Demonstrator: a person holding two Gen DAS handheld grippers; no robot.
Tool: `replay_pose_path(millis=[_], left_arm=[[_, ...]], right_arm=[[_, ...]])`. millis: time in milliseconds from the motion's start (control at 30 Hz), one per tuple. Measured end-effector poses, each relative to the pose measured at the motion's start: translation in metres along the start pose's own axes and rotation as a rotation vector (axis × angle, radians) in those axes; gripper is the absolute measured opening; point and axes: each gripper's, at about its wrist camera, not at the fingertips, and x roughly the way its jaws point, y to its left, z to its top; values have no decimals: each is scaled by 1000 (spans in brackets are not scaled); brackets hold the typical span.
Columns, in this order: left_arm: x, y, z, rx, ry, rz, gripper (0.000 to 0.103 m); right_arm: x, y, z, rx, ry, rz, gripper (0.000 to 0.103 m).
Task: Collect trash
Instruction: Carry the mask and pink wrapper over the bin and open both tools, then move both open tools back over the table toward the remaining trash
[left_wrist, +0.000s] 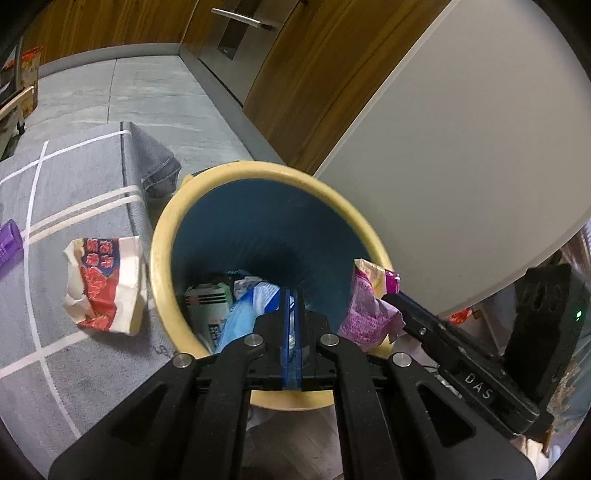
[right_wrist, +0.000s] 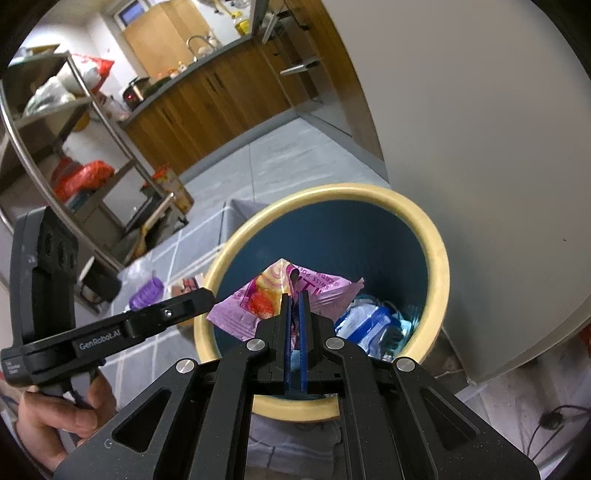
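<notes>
Your right gripper (right_wrist: 294, 295) is clenched on a crinkled pink foil wrapper (right_wrist: 266, 299), flat blue pads pinching its top edge. The wrapper hangs over the mouth of the round bin (right_wrist: 436, 254), which has a thick cream rim and a dark blue, ribbed inner wall. Your left gripper (left_wrist: 291, 295) is closed on nothing, pads flush together, pointing down into the same bin. Below both jaws lie crumpled blue-white plastic packets (left_wrist: 240, 314). Left of your left jaws, a creased red-and-white paper bag (left_wrist: 105, 284) lies flat on the grey rug (left_wrist: 74, 177).
</notes>
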Motion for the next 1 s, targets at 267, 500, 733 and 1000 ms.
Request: replay_pose_path(millis=[267, 500, 733, 1000], left_arm=[[-20, 11, -5, 8, -28, 31, 32], [-48, 21, -13, 40, -54, 68, 67], [-76, 44, -21, 61, -64, 133, 80], [-110, 78, -27, 52, -79, 194, 83]], right_arm=[[5, 0, -3, -14, 25, -24, 26], [0, 2, -3, -11, -1, -35, 54], [-5, 11, -5, -31, -22, -30, 68], [-11, 25, -9, -77, -26, -23, 79]])
